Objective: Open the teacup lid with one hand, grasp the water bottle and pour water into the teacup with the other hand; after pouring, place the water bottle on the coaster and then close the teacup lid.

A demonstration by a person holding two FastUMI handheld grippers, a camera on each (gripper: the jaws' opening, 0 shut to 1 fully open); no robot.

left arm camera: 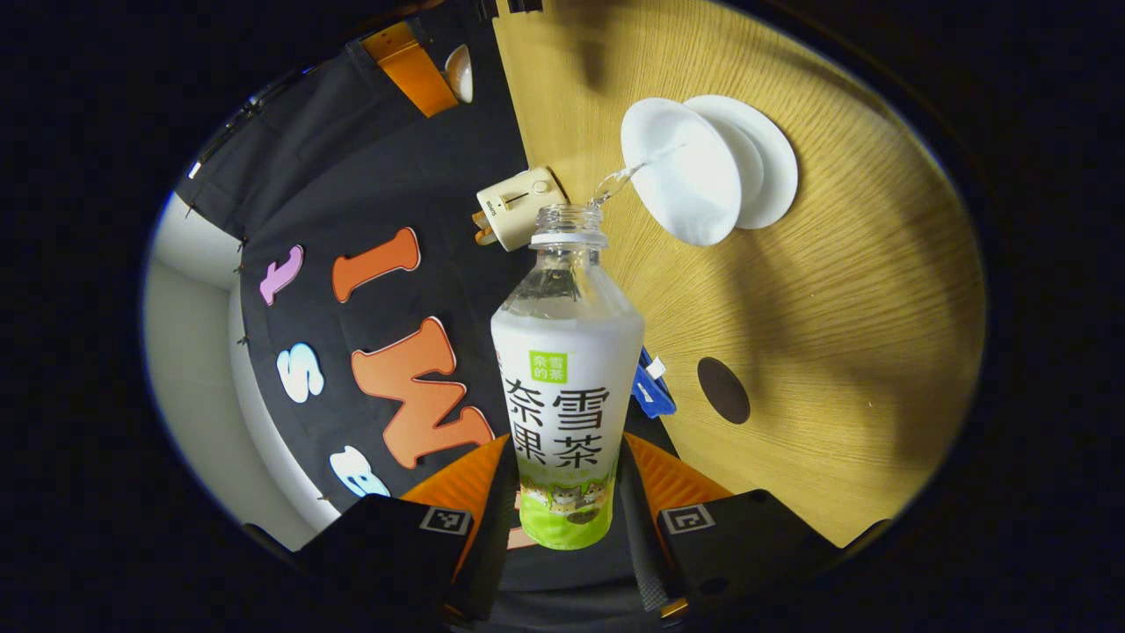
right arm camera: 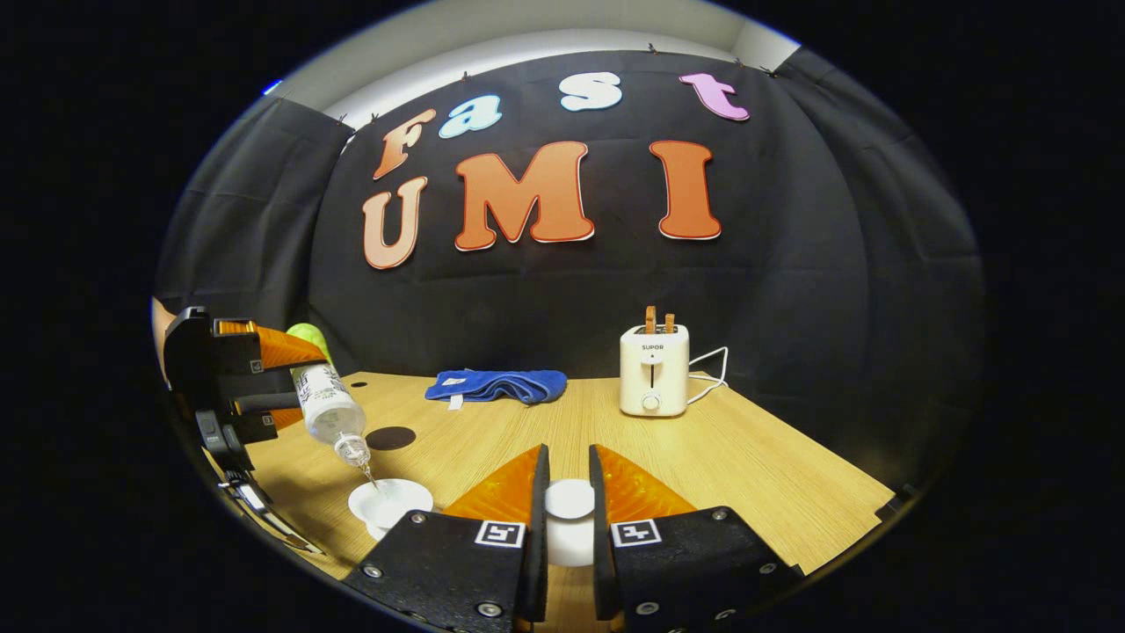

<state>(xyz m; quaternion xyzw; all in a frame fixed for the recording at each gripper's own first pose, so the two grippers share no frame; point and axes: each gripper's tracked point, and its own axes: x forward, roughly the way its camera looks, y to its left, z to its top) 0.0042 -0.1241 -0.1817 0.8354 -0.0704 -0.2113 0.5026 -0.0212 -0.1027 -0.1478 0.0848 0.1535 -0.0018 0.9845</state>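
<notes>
Left hand-held gripper (left arm camera: 567, 492) clamps the pouring water bottle (left arm camera: 567, 378); right hand-held gripper (right arm camera: 569, 510) pinches the teacup lid (right arm camera: 569, 499).

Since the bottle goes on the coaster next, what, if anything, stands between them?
Nothing visible does. The water bottle, tilted over the teacup in the left gripper, has bare table between it and the dark coaster; the blue cloth lies farther back.
</notes>
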